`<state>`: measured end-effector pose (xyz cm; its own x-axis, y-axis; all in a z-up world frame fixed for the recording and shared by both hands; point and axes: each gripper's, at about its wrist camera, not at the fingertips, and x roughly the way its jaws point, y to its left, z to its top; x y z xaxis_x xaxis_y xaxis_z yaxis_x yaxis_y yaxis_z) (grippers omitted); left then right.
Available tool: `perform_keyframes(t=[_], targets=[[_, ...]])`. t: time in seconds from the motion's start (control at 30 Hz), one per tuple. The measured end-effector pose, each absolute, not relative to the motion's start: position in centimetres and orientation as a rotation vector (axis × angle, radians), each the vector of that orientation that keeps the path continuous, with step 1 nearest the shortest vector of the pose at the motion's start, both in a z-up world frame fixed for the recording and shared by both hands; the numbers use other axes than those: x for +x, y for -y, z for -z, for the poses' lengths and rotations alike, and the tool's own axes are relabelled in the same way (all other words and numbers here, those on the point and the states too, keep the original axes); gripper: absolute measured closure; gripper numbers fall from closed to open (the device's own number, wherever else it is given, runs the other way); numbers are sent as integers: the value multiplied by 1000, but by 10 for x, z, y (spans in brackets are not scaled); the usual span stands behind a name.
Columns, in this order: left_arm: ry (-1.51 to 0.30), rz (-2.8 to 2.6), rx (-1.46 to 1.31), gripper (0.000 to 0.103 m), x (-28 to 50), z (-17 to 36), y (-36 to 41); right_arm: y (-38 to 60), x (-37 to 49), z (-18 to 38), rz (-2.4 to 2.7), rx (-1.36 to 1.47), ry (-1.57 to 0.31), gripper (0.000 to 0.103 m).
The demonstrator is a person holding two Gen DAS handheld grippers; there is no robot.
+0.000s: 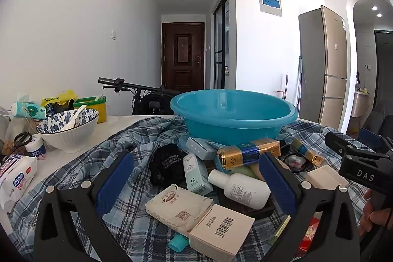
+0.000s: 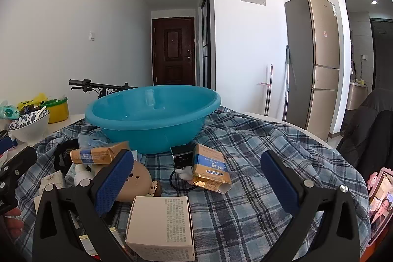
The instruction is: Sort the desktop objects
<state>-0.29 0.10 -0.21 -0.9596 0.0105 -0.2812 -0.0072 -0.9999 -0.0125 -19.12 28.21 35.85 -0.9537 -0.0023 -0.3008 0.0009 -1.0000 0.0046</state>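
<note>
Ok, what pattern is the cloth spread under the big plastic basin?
A blue, grey and white plaid check cloth; it shows best in the right wrist view.

A white surface (image 1: 73,163) is carrying a blue plaid cloth (image 1: 137,232) that is spreading over most of it. Left of the cloth, a floral bowl (image 1: 70,129), a yellow tub (image 1: 94,108), a tissue pack (image 1: 27,109), a wipes packet (image 1: 14,178) and a small white jar (image 1: 36,146) are sitting directly on it.
</note>
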Motion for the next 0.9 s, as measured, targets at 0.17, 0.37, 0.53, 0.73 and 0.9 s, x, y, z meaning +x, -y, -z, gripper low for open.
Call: perform_keyframes(t=[0.17,0.37,0.53,0.73,0.9], targets=[[15,-3098,-443,0,-2,2,-1,-284,-191,-359,3110,478,20,0],[14,-3094,-442,0,0,0,-1,-283,-190,-360,3103,472,24,0],[12,-3088,-442,0,1,0,-2,-283,-189,-360,3094,471,25,0],[10,-3088,-447,0,1,0,-4,-279,-190,-360,3074,475,-4,0],[6,-3102,-462,0,1,0,-4,-280,-190,-360,3075,475,9,0]])
